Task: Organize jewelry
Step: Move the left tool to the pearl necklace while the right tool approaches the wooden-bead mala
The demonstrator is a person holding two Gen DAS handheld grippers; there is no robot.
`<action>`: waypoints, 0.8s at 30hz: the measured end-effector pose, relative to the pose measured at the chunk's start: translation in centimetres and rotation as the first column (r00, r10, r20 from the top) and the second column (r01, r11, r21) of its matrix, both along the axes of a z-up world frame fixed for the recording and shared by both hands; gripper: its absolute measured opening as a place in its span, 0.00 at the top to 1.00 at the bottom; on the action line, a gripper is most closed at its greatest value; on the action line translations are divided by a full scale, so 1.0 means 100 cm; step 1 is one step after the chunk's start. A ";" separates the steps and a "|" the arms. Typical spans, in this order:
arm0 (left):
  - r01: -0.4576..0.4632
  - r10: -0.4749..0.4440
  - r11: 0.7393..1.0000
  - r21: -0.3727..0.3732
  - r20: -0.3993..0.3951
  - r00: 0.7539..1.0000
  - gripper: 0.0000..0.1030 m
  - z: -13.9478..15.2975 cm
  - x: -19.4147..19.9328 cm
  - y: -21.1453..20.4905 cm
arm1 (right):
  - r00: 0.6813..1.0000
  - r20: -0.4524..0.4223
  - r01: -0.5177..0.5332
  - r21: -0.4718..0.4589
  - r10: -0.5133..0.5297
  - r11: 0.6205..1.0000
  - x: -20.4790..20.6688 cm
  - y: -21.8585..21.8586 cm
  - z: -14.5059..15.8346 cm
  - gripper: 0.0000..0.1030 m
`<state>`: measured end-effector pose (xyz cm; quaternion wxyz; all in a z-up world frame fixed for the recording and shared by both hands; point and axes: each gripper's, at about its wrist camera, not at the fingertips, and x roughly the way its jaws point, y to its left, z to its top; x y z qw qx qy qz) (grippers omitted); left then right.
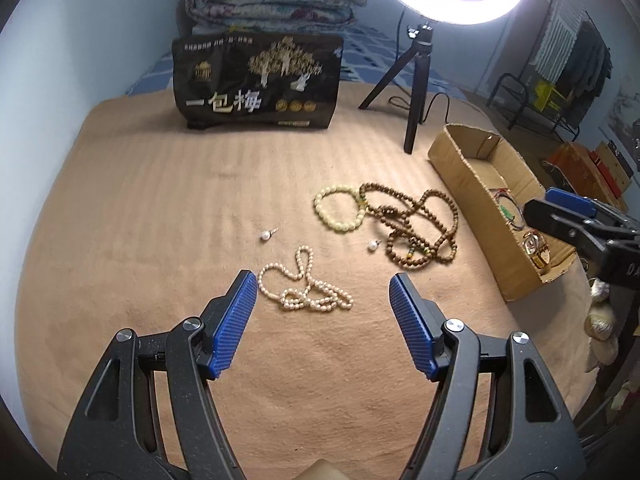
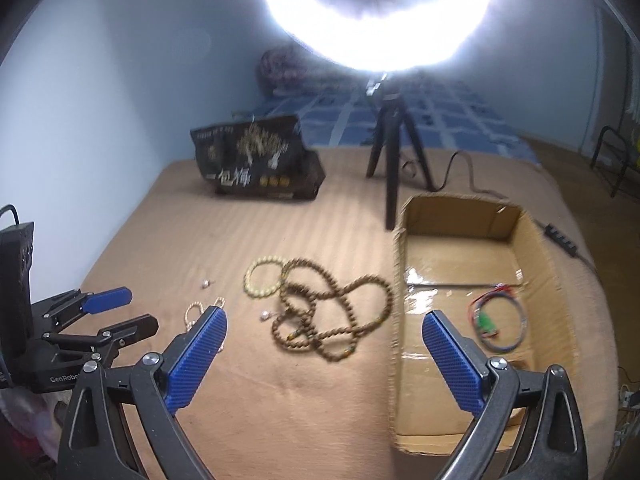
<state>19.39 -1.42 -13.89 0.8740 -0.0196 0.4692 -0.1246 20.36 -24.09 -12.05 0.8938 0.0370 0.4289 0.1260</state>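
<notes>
Hovering released, my left claw (image 1: 324, 280) frames a cream pearl necklace (image 1: 304, 286) bunched on the tan blanket (image 1: 160, 220). My right claw (image 2: 324, 320) gapes empty. Beyond lie brown beads (image 1: 416, 224), then the cardboard box (image 1: 468, 168).

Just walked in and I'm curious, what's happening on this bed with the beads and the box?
A person holds two grippers over a tan blanket, sorting jewelry. Both the left gripper and right gripper are open and empty. A pearl necklace, brown bead strand, pale bracelet and two small earrings still lie loose; the cardboard box already holds a few pieces.
</notes>
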 end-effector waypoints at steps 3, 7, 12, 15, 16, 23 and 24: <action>-0.008 0.008 1.000 0.003 -0.025 1.000 0.31 -0.009 0.003 0.003 | 0.999 -0.029 -0.028 -0.011 0.028 1.000 0.007 0.010 -0.011 0.04; -0.021 0.021 1.000 0.002 -0.072 0.997 0.31 -0.024 0.009 0.008 | 0.996 -0.064 -0.073 -0.050 0.069 0.996 0.016 0.026 -0.026 0.04; -0.037 0.036 0.999 -0.008 -0.114 0.993 0.31 -0.039 0.014 0.011 | 0.989 -0.102 -0.115 -0.101 0.105 0.988 0.025 0.038 -0.043 0.07; -0.036 0.035 0.999 -0.006 -0.135 0.990 0.31 -0.047 0.017 0.009 | 0.985 -0.126 -0.134 -0.122 0.118 0.983 0.028 0.042 -0.053 0.09; -0.037 0.036 0.999 -0.004 -0.142 0.989 0.31 -0.050 0.019 0.008 | 0.984 -0.130 -0.138 -0.128 0.122 0.982 0.029 0.044 -0.055 0.10; -0.071 0.066 0.997 -0.019 -0.179 0.982 0.31 -0.062 0.030 0.010 | 0.973 -0.168 -0.183 -0.148 0.157 0.972 0.035 0.049 -0.068 0.18; -0.078 0.072 0.997 -0.025 -0.184 0.980 0.31 -0.063 0.031 0.011 | 0.971 -0.177 -0.187 -0.149 0.160 0.971 0.036 0.050 -0.070 0.19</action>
